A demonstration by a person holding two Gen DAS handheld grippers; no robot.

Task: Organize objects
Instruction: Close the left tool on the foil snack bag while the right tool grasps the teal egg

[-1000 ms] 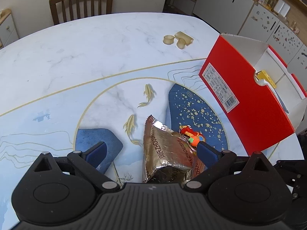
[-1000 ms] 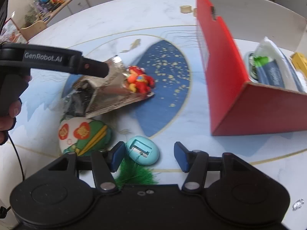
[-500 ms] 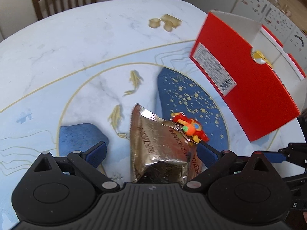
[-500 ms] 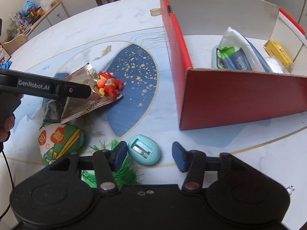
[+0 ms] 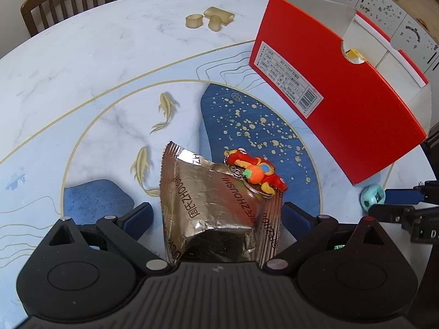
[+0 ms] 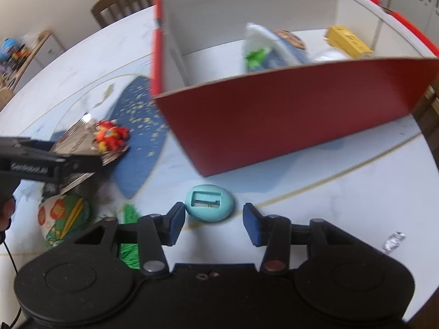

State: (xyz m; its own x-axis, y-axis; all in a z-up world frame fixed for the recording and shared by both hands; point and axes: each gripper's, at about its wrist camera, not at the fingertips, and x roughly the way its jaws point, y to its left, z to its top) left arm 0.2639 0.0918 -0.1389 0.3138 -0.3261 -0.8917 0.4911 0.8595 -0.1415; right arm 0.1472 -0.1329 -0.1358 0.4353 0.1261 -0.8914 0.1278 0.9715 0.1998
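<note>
A crinkled foil snack bag (image 5: 216, 200) lies on the patterned table (image 5: 82, 68). My left gripper (image 5: 216, 213) straddles its near end, jaws wide and open; the right pad is close to the bag's edge. A red-orange toy keychain (image 5: 255, 174) rests on the bag's far corner. In the right wrist view a teal egg-shaped sharpener (image 6: 209, 204) sits just in front of my right gripper (image 6: 214, 223). Its jaws are closing, with the sharpener partly between the tips and a gap on the right. The red box (image 6: 288, 126) stands behind.
The box holds a wipes pack (image 6: 274, 52) and a small yellow carton (image 6: 348, 41). A round green-and-white pouch (image 6: 63, 216) and a green tuft (image 6: 130, 233) lie to the left, a foil scrap (image 6: 393, 240) to the right. Beige pieces (image 5: 210, 19) and a chair (image 5: 65, 0) are far off.
My right gripper has shifted sideways and rolled, its jaws have narrowed, and the sharpener now sits between its tips. The left gripper has sunk slightly over the foil bag.
</note>
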